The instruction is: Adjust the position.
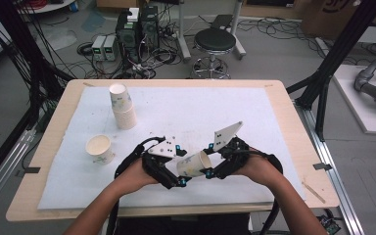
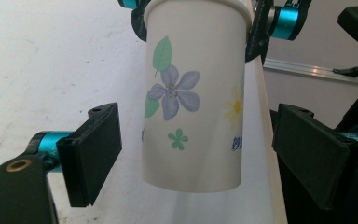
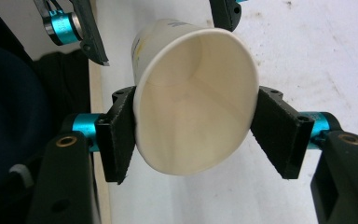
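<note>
Holds a paper cup (image 1: pixel 194 164) up in the air, just over the white surface (image 1: pixel 274 122), right in front of the person. Has it tipped on its side, open mouth toward the right hand-held gripper (image 1: pixel 209 159), bottom toward the left hand-held gripper (image 1: pixel 180 165). Probably held this way so one side can pass the cup to the other, or so both can grab it at once.

Pinches the cup near its rim with the right hand-held gripper. Presses both black pads (image 3: pixel 119 140) on the thin wall, hard enough to squash the round mouth into an egg shape. Clenched on the cup, then, and carrying all of it alone.

Hangs the left hand-held gripper spread wide around the lower part of the cup. Leaves a gap on each side between the pads (image 2: pixel 95 154) and the flower print. Touches nothing, so released. Looks ready to close on the bottom half.

Further off, at the far left of the surface, a leaning pile of cups (image 1: pixel 121 105). Nearer, also on the left, one single cup (image 1: pixel 99 149) standing with its mouth up. Both well apart from the hands. Likely where the lifted cup belongs, on the pile or next to the single one, though hard to tell which.
</note>
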The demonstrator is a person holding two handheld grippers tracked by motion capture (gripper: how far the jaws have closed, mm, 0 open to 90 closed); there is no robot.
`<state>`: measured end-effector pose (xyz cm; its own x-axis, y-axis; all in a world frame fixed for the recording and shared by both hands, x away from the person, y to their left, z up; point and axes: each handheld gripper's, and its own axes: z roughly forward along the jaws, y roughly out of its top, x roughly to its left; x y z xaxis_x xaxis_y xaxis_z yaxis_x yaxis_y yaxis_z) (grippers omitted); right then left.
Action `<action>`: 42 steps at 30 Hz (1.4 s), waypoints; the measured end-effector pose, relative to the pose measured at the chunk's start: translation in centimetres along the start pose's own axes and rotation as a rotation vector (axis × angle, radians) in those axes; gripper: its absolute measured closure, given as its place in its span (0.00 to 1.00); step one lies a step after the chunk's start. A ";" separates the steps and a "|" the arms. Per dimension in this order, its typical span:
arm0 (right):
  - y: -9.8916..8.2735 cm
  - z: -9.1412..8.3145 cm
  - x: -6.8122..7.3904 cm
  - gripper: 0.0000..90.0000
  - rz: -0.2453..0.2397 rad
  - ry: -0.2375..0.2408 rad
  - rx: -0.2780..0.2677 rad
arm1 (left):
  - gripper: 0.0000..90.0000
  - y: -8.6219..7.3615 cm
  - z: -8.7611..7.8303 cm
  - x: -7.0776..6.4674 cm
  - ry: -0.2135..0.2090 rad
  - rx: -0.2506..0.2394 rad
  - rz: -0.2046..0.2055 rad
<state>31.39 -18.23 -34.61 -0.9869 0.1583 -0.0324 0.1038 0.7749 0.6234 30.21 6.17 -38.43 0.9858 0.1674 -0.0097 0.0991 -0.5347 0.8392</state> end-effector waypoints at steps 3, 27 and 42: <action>0.5 0.0 0.0 0.39 -0.012 0.003 0.026 | 0.18 0.0 0.2 0.0 -0.003 0.010 -0.002; 2.6 0.4 0.0 0.39 -0.055 -0.004 0.149 | 0.21 0.2 1.3 0.4 -0.022 0.086 -0.008; 2.9 1.1 0.1 0.39 -0.070 0.007 0.191 | 0.37 0.7 2.0 0.5 -0.045 0.101 -0.015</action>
<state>31.70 -15.34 -33.65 -0.9933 0.0960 -0.0644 0.0558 0.8860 0.4604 31.08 4.24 -38.98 0.9891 0.1393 -0.0481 0.1244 -0.6140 0.7795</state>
